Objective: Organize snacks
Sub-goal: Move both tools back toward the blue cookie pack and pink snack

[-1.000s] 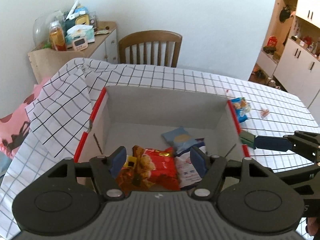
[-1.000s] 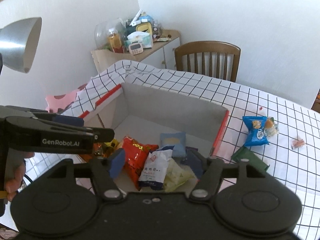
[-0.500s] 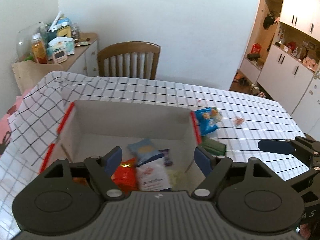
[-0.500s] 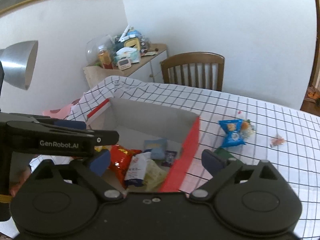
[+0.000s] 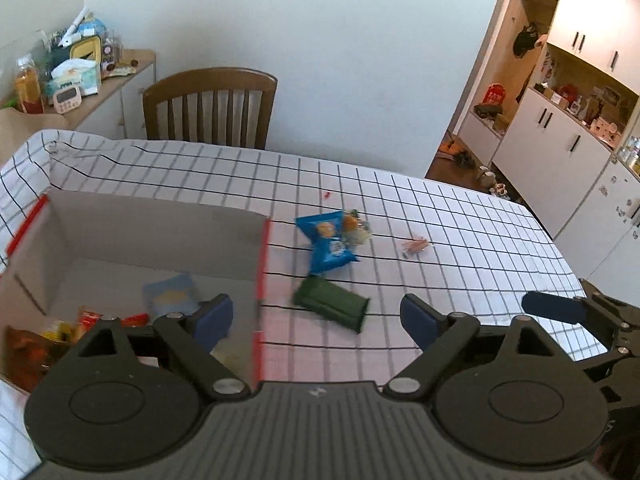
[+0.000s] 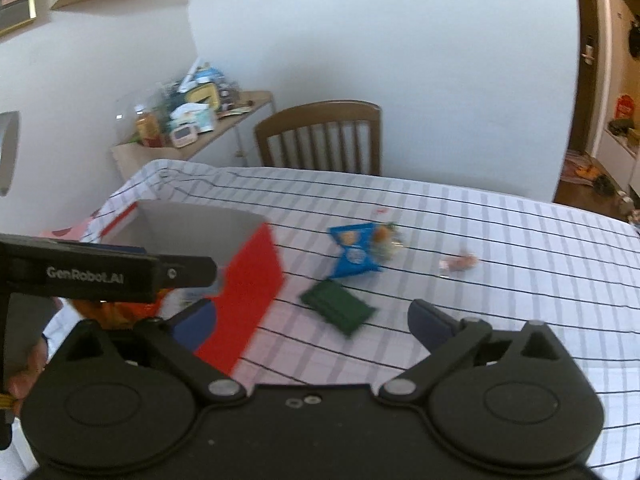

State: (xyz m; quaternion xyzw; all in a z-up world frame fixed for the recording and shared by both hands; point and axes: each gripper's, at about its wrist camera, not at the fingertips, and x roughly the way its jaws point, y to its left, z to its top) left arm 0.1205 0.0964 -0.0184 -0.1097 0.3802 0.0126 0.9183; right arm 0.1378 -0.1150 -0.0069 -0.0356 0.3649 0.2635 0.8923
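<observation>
A cardboard box point(image 5: 160, 216) with red edges stands at the left on the checked tablecloth, with a pale blue packet point(image 5: 170, 296) and red packets point(image 5: 92, 320) lying inside. To its right on the cloth lie a dark green packet point(image 5: 330, 306), a blue packet point(image 5: 328, 240), a small clear-wrapped snack point(image 5: 356, 228) and a pink candy point(image 5: 416, 245). My left gripper point(image 5: 316, 320) hovers over the box's right wall, its jaws opening, nothing between the pads. My right gripper point(image 6: 312, 320) is open and empty above the green packet point(image 6: 338, 306), beside the box point(image 6: 244, 280).
A wooden chair point(image 5: 210, 108) stands at the table's far side. A cluttered sideboard point(image 5: 72, 76) is at the back left, and white cupboards point(image 5: 560, 140) are at the right. A hand point(image 6: 24, 372) grips the left tool's handle.
Both grippers have swung right, from above the box's contents to its right wall and the loose packets on the cloth. Both pairs of jaws have widened.
</observation>
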